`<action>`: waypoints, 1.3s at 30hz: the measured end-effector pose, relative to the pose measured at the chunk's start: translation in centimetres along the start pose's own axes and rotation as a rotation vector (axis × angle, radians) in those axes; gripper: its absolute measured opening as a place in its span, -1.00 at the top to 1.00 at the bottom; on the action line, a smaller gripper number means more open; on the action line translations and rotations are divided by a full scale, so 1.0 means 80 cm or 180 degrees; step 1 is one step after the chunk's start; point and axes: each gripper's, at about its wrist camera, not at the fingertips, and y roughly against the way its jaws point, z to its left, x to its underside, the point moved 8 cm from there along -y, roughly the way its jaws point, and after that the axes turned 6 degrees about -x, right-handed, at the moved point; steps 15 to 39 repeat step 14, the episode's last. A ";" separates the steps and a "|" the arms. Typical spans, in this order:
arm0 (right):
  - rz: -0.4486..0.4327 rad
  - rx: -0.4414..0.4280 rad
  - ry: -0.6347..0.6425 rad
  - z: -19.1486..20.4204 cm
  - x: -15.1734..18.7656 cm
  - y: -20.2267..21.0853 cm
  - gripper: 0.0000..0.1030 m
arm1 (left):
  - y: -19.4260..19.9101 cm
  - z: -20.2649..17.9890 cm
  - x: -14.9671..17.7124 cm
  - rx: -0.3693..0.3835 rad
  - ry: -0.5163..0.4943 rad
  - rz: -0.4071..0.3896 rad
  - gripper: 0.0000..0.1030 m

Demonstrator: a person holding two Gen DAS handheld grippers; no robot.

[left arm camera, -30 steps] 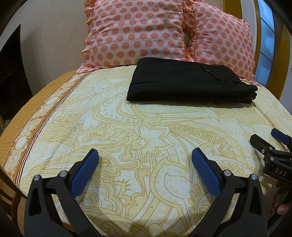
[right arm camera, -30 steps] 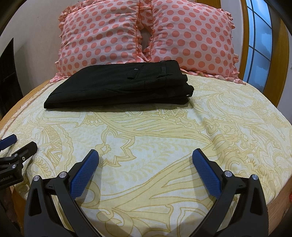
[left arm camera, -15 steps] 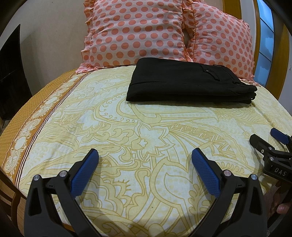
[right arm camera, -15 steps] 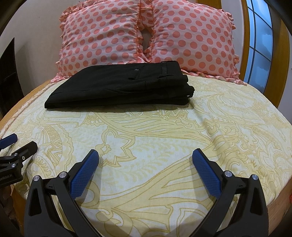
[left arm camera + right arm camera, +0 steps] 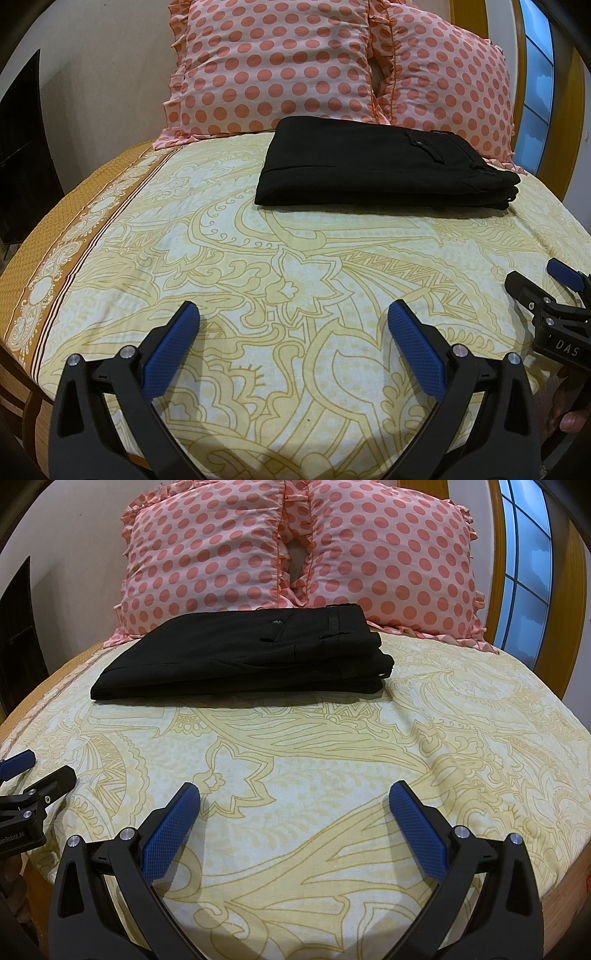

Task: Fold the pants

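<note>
Black pants (image 5: pixel 376 166) lie folded in a flat rectangular stack on the bed, just in front of the pillows; they also show in the right wrist view (image 5: pixel 251 653). My left gripper (image 5: pixel 293 321) is open and empty, low over the sheet near the bed's front edge, well short of the pants. My right gripper (image 5: pixel 294 801) is open and empty too, beside the left one. The right gripper shows at the right edge of the left wrist view (image 5: pixel 543 291), and the left gripper shows at the left edge of the right wrist view (image 5: pixel 33 775).
The bed has a yellow patterned sheet (image 5: pixel 280 266) with an orange border (image 5: pixel 55 236) on the left. Two pink polka-dot pillows (image 5: pixel 207 554) (image 5: pixel 391 557) lean at the head. A window (image 5: pixel 524 561) is at the right, a dark object (image 5: pixel 18 147) at the left.
Both grippers have stayed open and nearly still. The views have crept very slightly; the pants have not moved.
</note>
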 end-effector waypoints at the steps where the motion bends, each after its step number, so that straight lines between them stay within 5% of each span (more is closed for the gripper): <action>1: -0.0001 0.0000 0.0000 0.000 -0.001 0.000 -0.97 | 0.000 0.000 0.000 0.0000 -0.0003 -0.0004 -0.97; 39: -0.0003 0.0003 -0.0001 0.001 0.000 0.000 -0.97 | 0.000 -0.001 0.001 0.0008 -0.0019 -0.0003 -0.97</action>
